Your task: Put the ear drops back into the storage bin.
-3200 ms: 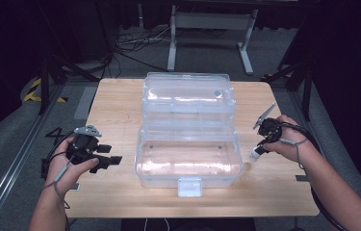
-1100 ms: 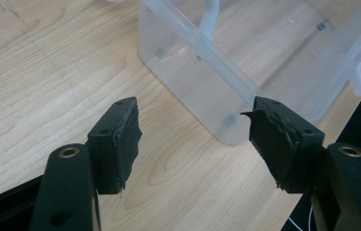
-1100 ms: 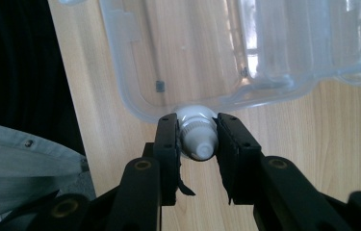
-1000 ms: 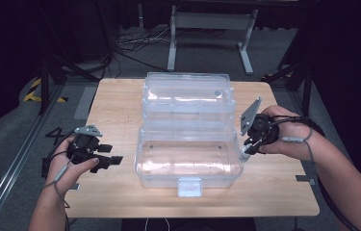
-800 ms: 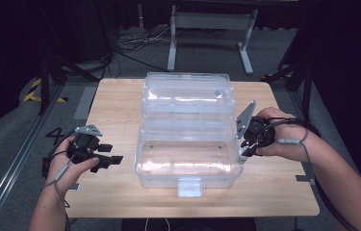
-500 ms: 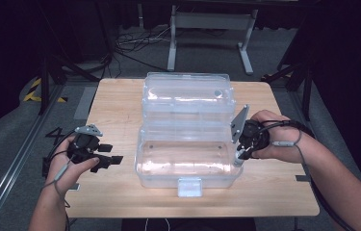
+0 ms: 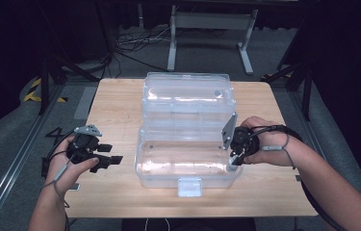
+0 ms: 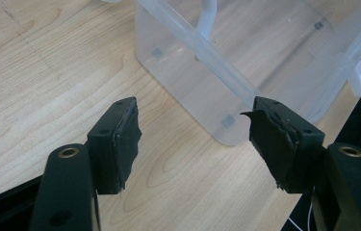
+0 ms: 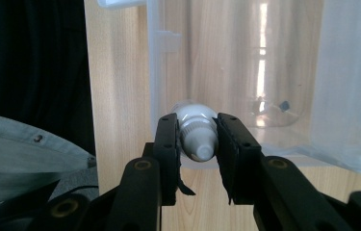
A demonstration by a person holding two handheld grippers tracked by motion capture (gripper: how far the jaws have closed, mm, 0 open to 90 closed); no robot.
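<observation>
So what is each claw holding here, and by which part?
The right claw grips a small white bottle across its neck, just behind the nozzle tip, at the clear plastic box. The left claw is open, holding nothing.

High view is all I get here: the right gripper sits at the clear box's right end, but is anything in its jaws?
Observer: Yes. The right gripper is shut on a small white bottle, cap end toward the camera.
Operator: Is the bottle inside the box yet?
Observer: It is held at the clear box's wall; I cannot tell if it has crossed the rim.
Operator: And the left gripper?
Observer: The left gripper is open and empty above the table, facing the box's corner.
</observation>
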